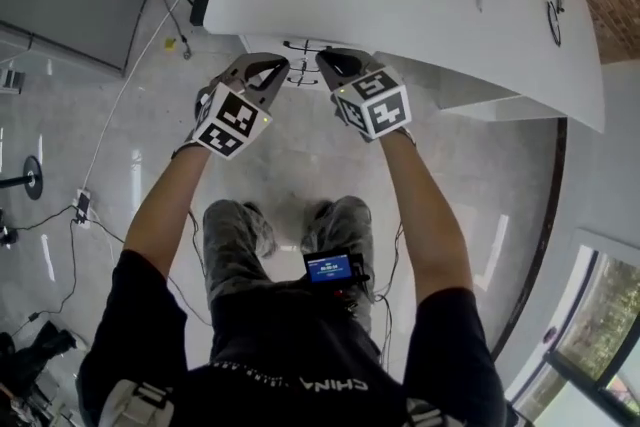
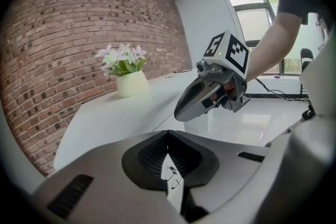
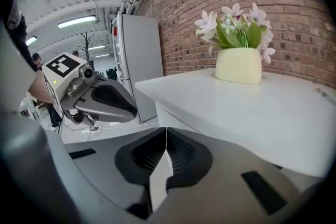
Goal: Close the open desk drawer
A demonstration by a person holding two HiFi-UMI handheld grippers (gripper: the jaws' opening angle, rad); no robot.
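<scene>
While the left tool (image 1: 278, 67) and right tool (image 1: 325, 60) are hovering pinched together and empty at the worktop (image 1: 420, 5) edge, what is probably the open drawer (image 1: 500, 107) is jutting out to their right. Pushing squarely on its front is looking wisest.

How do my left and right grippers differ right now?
The left gripper leans rightward, the right gripper leftward, so their tips converge near the desk edge. The left gripper's marker cube shows a different pattern from the right gripper's. Both are shut and hold nothing.
</scene>
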